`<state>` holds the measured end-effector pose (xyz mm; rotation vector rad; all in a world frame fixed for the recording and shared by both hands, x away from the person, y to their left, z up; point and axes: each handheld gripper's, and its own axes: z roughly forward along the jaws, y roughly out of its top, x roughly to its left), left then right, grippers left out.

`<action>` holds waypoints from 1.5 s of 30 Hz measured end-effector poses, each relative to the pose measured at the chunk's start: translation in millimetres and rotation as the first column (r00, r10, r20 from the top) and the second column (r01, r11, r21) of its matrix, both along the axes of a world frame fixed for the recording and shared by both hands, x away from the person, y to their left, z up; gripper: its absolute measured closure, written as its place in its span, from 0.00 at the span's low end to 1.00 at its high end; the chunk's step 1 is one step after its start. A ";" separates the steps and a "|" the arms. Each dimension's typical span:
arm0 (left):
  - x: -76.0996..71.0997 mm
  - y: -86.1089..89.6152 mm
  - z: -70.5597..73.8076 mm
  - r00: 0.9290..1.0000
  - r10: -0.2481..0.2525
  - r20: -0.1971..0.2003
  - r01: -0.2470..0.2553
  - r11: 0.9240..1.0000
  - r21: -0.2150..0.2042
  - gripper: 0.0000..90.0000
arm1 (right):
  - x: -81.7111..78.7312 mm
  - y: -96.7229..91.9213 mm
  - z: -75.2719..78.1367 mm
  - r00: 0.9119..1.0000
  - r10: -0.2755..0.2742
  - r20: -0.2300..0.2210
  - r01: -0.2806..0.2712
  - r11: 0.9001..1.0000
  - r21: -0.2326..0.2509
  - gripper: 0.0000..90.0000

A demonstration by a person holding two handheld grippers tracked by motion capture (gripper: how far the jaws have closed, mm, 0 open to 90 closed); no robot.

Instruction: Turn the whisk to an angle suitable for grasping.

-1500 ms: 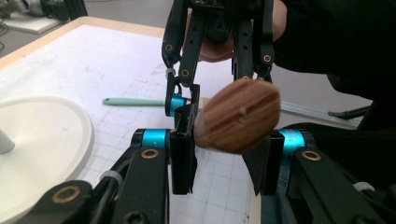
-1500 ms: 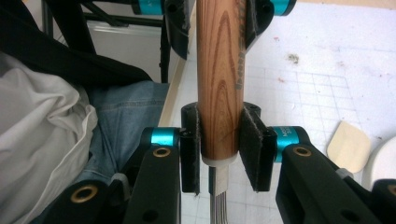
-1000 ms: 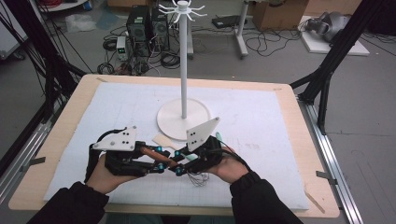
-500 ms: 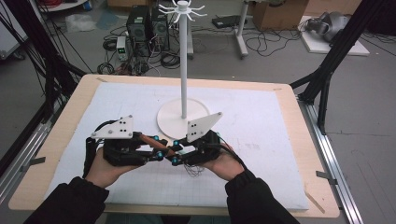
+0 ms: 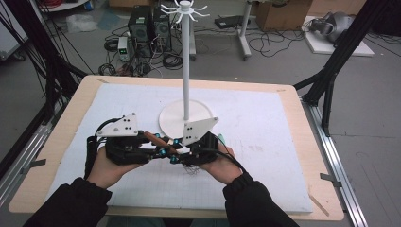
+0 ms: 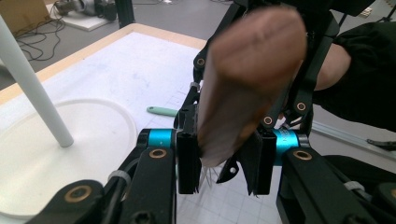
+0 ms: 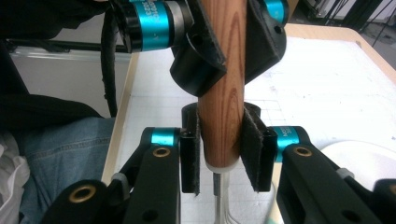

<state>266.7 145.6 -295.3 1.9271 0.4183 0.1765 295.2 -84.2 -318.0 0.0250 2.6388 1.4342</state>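
Observation:
A whisk with a brown wooden handle (image 5: 152,137) is held level over the white mat between both grippers. My left gripper (image 5: 160,145) is shut on the handle (image 6: 247,70), whose blunt end points back at its camera. My right gripper (image 5: 175,151) faces it from the right and has just been closing its jaws further on the same handle (image 7: 224,93), near the end where the thin wires (image 7: 219,196) start. Those wires (image 5: 191,169) hang under the right hand. In the right gripper view, the left gripper's fingers (image 7: 198,65) clamp the handle farther along.
A white hook stand (image 5: 185,71) rises from a round base (image 5: 203,113) just behind the grippers; its pole (image 6: 28,84) and base (image 6: 70,154) are close on the left. A small green object (image 6: 161,111) lies on the mat (image 5: 265,142). The table's front edge is near the person's sleeves.
Both hands and grippers stay almost where they were, still joined on the whisk handle; only a slight shift of the hands shows.

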 end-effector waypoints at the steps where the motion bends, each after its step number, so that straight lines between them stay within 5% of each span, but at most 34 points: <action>1: 0.0 -0.3 -0.1 1.000 -0.006 0.000 0.006 1.000 -0.003 0.78 | -0.1 0.1 -0.1 1.000 0.008 -0.016 -0.008 1.000 -0.001 0.80; 11: -0.6 -0.1 3.1 0.999 -0.039 0.006 0.039 0.999 -0.035 0.76 | 5.2 -2.4 -0.4 0.991 0.076 -0.106 -0.069 0.996 0.061 0.80; 20: 0.4 -0.5 3.0 0.999 -0.053 -0.006 0.052 0.998 -0.047 0.78 | 5.7 -2.6 -0.3 0.987 0.095 -0.130 -0.085 0.993 0.078 0.80; 27: -0.6 0.1 4.7 1.000 -0.005 -0.002 0.004 0.999 -0.054 0.79 | 5.2 -2.0 0.0 0.990 0.071 -0.124 -0.058 0.993 0.102 0.80; 34: 0.6 2.7 6.0 0.998 0.059 -0.008 -0.059 0.997 -0.046 0.79 | 1.1 -1.3 2.4 0.997 -0.023 -0.069 0.031 0.993 0.110 0.73; 45: 1.1 2.2 6.1 0.996 0.086 -0.006 -0.087 0.996 -0.036 0.78 | 1.5 5.6 -0.3 0.997 -0.054 -0.052 0.058 0.994 0.089 0.81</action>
